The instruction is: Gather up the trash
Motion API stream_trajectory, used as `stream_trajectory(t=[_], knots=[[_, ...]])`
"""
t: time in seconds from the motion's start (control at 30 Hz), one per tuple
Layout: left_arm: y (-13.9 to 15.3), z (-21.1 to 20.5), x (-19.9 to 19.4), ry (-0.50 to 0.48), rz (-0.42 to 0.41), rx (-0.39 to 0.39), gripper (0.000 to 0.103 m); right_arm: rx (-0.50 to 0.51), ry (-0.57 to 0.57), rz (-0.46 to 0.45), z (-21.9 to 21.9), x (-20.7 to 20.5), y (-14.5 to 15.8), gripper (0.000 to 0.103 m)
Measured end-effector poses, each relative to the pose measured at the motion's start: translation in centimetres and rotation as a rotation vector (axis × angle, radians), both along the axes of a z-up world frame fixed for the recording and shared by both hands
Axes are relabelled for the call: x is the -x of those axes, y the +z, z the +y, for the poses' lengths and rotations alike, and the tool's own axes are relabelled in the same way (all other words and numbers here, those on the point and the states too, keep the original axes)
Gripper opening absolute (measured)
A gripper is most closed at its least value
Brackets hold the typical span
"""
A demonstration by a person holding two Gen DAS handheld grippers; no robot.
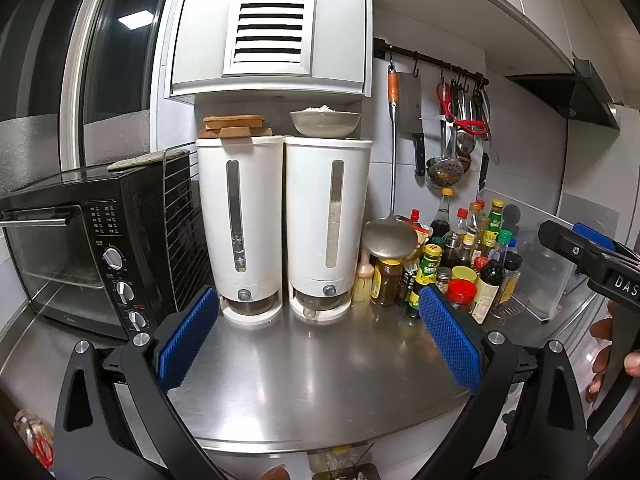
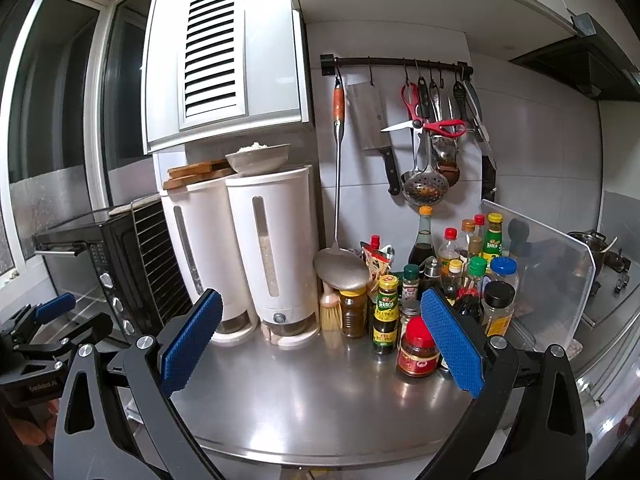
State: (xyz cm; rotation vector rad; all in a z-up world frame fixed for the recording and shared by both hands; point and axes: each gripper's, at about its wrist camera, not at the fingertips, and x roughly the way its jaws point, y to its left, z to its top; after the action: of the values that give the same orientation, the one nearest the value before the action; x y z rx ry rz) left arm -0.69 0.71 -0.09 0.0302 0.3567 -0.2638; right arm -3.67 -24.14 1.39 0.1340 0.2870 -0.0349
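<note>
No trash shows on the steel counter (image 1: 304,368) in either view. My left gripper (image 1: 318,312) is open and empty above the counter's front, facing two white grain dispensers (image 1: 280,224). My right gripper (image 2: 320,316) is open and empty too, above the same counter (image 2: 320,392), with its right pad (image 2: 452,340) close to a red-capped sauce jar (image 2: 418,350). The right gripper shows at the right edge of the left wrist view (image 1: 592,256). The left gripper shows at the left edge of the right wrist view (image 2: 52,320).
A black toaster oven (image 1: 80,256) stands at the left. Several sauce and spice bottles (image 2: 448,280) crowd the back right corner by a clear splash guard (image 2: 540,272). Utensils, scissors and a cleaver hang on a wall rail (image 2: 400,62). A stove (image 2: 612,264) lies far right.
</note>
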Motion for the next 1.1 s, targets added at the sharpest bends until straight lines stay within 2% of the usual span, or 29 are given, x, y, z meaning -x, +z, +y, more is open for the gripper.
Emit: stream_trajectory(t=[1.1], knots=[[-0.6,-0.2,-1.6,0.019,0.020,-0.016,0.095,-0.013,-0.001,0.017,-0.1,-1.9,-0.5,0.100]])
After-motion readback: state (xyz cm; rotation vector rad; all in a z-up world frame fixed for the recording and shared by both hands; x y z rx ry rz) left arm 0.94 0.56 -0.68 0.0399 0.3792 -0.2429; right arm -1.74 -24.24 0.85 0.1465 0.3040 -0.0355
